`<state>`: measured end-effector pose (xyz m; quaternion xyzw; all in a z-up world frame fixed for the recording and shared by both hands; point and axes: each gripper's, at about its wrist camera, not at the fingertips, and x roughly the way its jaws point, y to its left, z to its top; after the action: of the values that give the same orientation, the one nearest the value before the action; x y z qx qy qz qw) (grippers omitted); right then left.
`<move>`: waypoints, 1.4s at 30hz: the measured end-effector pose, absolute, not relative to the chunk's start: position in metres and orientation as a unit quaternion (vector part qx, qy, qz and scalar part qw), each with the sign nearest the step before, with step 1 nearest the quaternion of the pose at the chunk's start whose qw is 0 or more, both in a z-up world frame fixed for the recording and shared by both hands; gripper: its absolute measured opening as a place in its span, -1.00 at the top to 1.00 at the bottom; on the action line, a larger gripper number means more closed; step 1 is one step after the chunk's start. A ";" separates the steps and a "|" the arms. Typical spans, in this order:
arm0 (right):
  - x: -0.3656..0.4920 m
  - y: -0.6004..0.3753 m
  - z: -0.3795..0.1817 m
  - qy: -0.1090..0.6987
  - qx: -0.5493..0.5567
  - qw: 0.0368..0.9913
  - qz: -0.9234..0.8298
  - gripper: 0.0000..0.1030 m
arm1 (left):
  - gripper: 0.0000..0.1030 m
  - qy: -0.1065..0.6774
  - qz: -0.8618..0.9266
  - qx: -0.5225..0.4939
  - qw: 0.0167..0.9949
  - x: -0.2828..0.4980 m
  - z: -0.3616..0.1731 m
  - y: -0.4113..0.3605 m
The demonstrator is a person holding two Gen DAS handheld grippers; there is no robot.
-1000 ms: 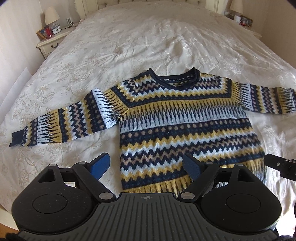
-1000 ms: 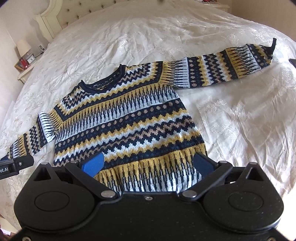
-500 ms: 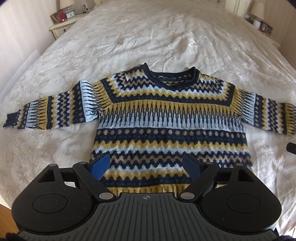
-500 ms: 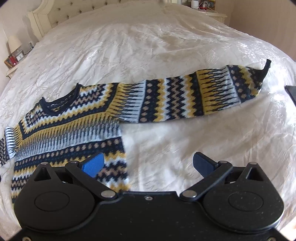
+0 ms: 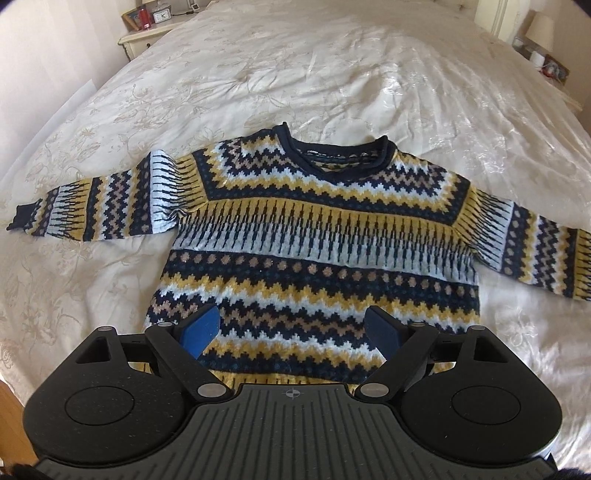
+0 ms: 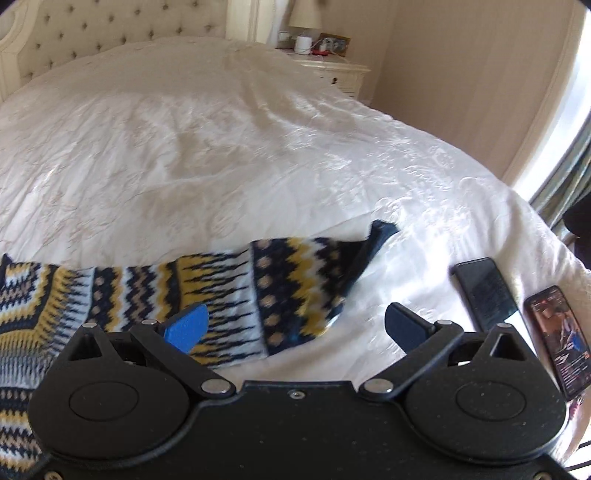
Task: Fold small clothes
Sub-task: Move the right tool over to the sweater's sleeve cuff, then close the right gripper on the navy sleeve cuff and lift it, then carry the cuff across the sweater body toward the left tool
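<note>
A navy, yellow, white and tan zigzag-patterned sweater [image 5: 314, 240] lies flat, face up, on a cream bedspread [image 5: 295, 81], both sleeves spread out sideways. My left gripper [image 5: 291, 330] is open and empty, hovering over the sweater's lower hem. In the right wrist view the sweater's right sleeve [image 6: 236, 295] stretches across the bed with its navy cuff [image 6: 376, 236] turned up. My right gripper [image 6: 295, 326] is open and empty, just above the sleeve's outer end.
Two phones [image 6: 484, 291] [image 6: 561, 332] lie on the bed to the right of the sleeve cuff. Nightstands with lamps stand at both sides of the headboard [image 6: 110, 44] [image 5: 147, 33] [image 6: 332, 70]. The bed's edge runs along the far left [image 5: 11, 380].
Both grippers have shifted right. The left now centres on the sweater's hem. The right has swung from the sweater's body to the right sleeve's end, bringing the phones into view.
</note>
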<state>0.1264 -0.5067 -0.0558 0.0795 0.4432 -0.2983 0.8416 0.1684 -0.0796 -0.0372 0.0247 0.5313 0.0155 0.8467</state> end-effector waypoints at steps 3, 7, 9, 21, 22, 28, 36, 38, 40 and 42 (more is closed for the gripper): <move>0.130 -0.537 -0.062 0.436 0.089 0.836 -0.323 -0.81 | -0.66 0.535 0.026 0.023 0.844 0.168 -0.039 -0.079; 0.142 -0.565 -0.079 0.444 0.113 0.827 -0.327 -0.51 | -0.66 0.538 0.035 0.022 0.842 0.167 -0.041 -0.076; 0.149 -0.573 -0.089 0.454 0.111 0.816 -0.340 -0.34 | -0.66 0.540 0.037 0.021 0.840 0.167 -0.041 -0.073; 0.175 -0.509 -0.052 0.409 0.117 0.865 -0.268 0.81 | -0.52 0.538 0.006 0.006 0.843 0.187 -0.051 -0.025; 0.181 -0.493 -0.043 0.401 0.117 0.873 -0.250 0.81 | -0.51 0.539 0.000 0.003 0.842 0.190 -0.052 -0.019; 0.220 -0.379 -0.005 0.367 0.112 0.914 -0.128 0.81 | -0.50 0.530 -0.006 0.004 0.848 0.206 -0.052 0.016; 0.271 -0.235 -0.023 0.381 0.123 0.916 0.027 0.81 | -0.34 0.537 0.004 0.013 0.843 0.219 -0.063 0.068; 0.280 -0.206 -0.037 0.392 0.128 0.909 0.055 0.81 | -0.34 0.538 0.011 0.008 0.843 0.221 -0.065 0.081; 0.285 -0.174 -0.054 0.402 0.122 0.903 0.085 0.81 | -0.33 0.537 0.012 -0.005 0.843 0.222 -0.068 0.094; 0.288 -0.145 -0.067 0.415 0.114 0.895 0.116 0.80 | -0.33 0.537 0.006 -0.029 0.843 0.224 -0.070 0.106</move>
<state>0.2885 -0.1452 -0.0667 0.1141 0.4153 0.1163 0.8950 0.2239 0.1062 -0.0699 -0.0291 0.5369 0.0064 0.8431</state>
